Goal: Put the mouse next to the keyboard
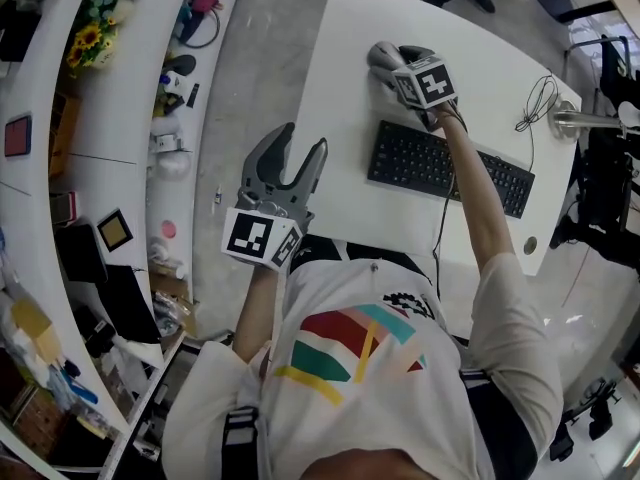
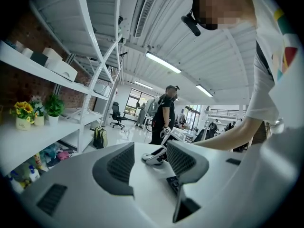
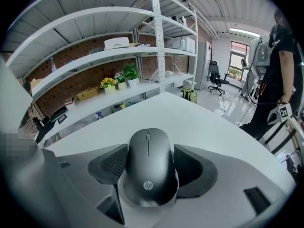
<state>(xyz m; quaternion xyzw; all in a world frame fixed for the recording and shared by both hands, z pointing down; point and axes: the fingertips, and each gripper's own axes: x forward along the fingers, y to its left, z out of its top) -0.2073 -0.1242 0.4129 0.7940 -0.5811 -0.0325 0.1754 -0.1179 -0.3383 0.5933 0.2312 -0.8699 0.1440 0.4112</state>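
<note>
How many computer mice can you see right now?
1. The mouse is held between the right gripper's jaws, at the desk's end beyond the keyboard. No other shows.

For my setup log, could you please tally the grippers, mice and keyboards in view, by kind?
Grippers: 2, the left gripper and the right gripper
Mice: 1, the mouse
Keyboards: 1, the keyboard
Total: 4

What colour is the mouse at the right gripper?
The mouse is dark grey; the right gripper view shows it best.
</note>
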